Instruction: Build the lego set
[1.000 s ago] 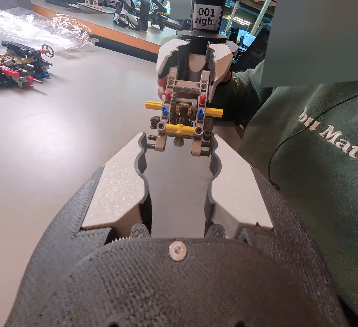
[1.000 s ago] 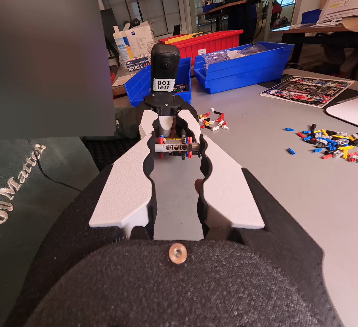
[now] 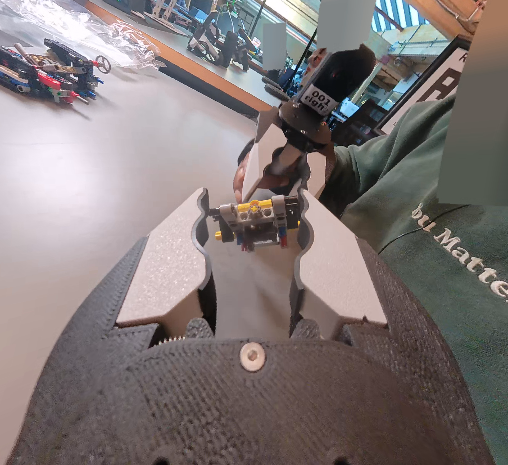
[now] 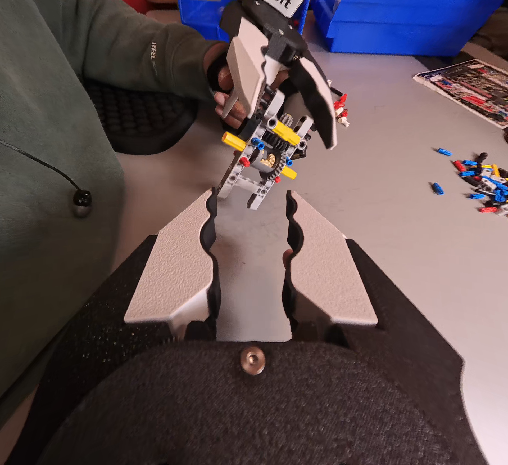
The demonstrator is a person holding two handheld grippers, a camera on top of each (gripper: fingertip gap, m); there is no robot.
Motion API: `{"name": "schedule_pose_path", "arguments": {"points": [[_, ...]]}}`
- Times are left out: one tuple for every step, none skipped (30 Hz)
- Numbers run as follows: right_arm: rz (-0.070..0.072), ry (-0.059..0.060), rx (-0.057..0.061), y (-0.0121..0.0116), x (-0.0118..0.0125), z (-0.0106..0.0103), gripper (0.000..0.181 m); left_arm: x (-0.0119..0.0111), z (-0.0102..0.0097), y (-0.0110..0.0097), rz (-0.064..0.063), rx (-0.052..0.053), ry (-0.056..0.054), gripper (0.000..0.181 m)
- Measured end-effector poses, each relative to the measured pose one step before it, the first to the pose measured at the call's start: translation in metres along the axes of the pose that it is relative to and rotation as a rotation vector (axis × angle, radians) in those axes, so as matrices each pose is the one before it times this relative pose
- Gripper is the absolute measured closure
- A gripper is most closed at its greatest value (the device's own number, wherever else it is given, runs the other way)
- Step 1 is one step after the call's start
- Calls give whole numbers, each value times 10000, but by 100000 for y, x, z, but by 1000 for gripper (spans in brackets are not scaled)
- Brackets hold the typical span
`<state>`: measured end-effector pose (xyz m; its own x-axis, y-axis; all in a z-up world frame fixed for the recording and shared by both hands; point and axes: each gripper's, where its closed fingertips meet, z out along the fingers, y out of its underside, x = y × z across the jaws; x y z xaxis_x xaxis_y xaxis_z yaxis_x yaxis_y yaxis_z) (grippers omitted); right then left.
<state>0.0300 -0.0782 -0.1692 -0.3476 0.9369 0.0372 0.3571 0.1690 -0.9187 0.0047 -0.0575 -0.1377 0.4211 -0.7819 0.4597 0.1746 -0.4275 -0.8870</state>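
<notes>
Since the earlier frame the grey lego assembly (image 3: 254, 224) has changed tongs: it was held by the right gripper (image 4: 250, 195) and now sits between the tips of the left gripper (image 3: 252, 198). Left jaws are closed on the assembly's two sides, with black pins touching the inner pads; the piece is held clear above the grey table (image 3: 96, 176).

Right wrist view: the assembly (image 4: 265, 153) hangs tilted from the left tongs, gear and yellow axles facing the camera, its lower grey beam ends just ahead of the right fingertips. Right jaws stand apart with nothing between them; the left finger's tip is very close to one beam end, contact cannot be told.

Left wrist view: the right tongs (image 3: 277, 190) are just beyond the assembly, tilted, tips near its far edge.

To the right of the right tongs: a heap of loose small parts (image 4: 483, 179) and, farther off, an instruction booklet (image 4: 467, 88). Beyond the left tongs: blue bins (image 4: 398, 19).

Far left of the left tongs: a partly built model (image 3: 49, 75) beside a clear plastic bag (image 3: 82, 22).
</notes>
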Motion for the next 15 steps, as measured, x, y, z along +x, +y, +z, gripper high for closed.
{"name": "schedule_pose_path", "arguments": {"points": [[18, -6, -76, 169, -79, 226, 131, 79, -45, -171, -27, 98, 50, 119], [76, -18, -45, 116, -68, 195, 131, 102, -27, -147, 2, 86, 54, 119], [161, -80, 0, 53, -100, 181, 130, 171, -28, -132, 58, 72, 71, 119], [252, -146, 20, 19, -175, 172, 127, 251, 5, -153, 112, 81, 87, 119], [326, -212, 31, 2, -231, 177, 124, 266, 10, -183, 118, 91, 72, 119], [363, -275, 32, -9, -312, 182, 119, 233, 35, -160, 109, 80, 62, 119], [348, -256, 31, -18, -298, 209, 116, 216, 13, -160, 98, 78, 62, 119], [259, -175, 10, 8, -203, 242, 114, 166, 5, -160, 80, 92, 49, 119], [132, -111, -20, 66, -163, 244, 113, 163, -15, -178, 67, 108, 64, 119], [57, -29, -22, 58, -77, 229, 114, 174, -40, -196, 54, 117, 84, 119], [15, -4, -12, 26, -61, 201, 115, 164, -45, -186, 58, 109, 79, 119], [27, -29, 10, -20, -78, 109, 119, 187, -39, -145, 96, 97, 91, 119], [76, -2, 67, -118, -2, 22, 126, 174, -27, -110, 139, 77, 70, 119], [66, -52, 77, -153, -44, -66, 132, 81, -41, -57, 212, 45, 0, 119], [22, -32, -35, -4, -6, -115, 136, -1, -76, 26, 256, -25, -35, 119]]}}
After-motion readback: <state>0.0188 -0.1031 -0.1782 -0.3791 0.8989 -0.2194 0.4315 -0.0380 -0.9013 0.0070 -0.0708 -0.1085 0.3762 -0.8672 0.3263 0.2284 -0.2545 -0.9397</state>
